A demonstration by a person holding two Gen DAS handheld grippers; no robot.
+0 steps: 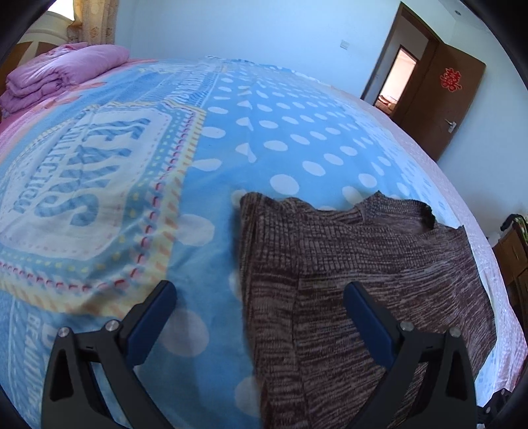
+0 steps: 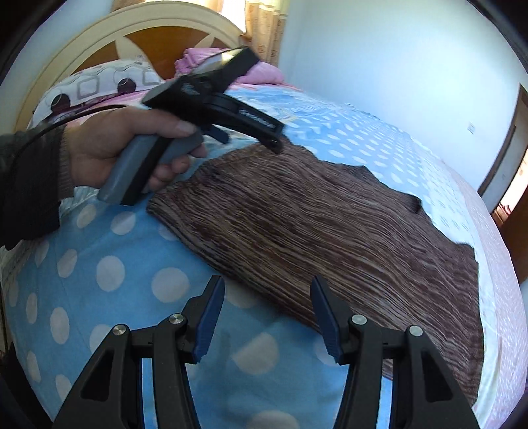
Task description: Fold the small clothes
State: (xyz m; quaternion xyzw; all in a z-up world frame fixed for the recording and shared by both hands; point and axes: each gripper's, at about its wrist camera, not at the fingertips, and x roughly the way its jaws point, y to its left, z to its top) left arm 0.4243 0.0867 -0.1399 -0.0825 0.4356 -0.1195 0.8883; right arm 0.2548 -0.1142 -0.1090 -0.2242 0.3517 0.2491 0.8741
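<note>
A brown knitted sweater [image 1: 363, 264] lies spread flat on the blue polka-dot bedsheet [image 1: 280, 138]. My left gripper [image 1: 260, 290] is open and empty, hovering over the sweater's left edge. In the right wrist view the sweater [image 2: 313, 224] stretches from centre to right. My right gripper [image 2: 267, 290] is open and empty above the sweater's near edge. The left gripper [image 2: 274, 145], held in a hand, also shows there over the sweater's far corner; its tips are too dark to read.
A folded pink quilt [image 1: 62, 72] lies at the bed's head. A patterned pillow [image 2: 99, 85] and a cream and wood headboard [image 2: 138, 29] are behind it. A brown door [image 1: 442, 99] stands open at the right, past the bed's edge.
</note>
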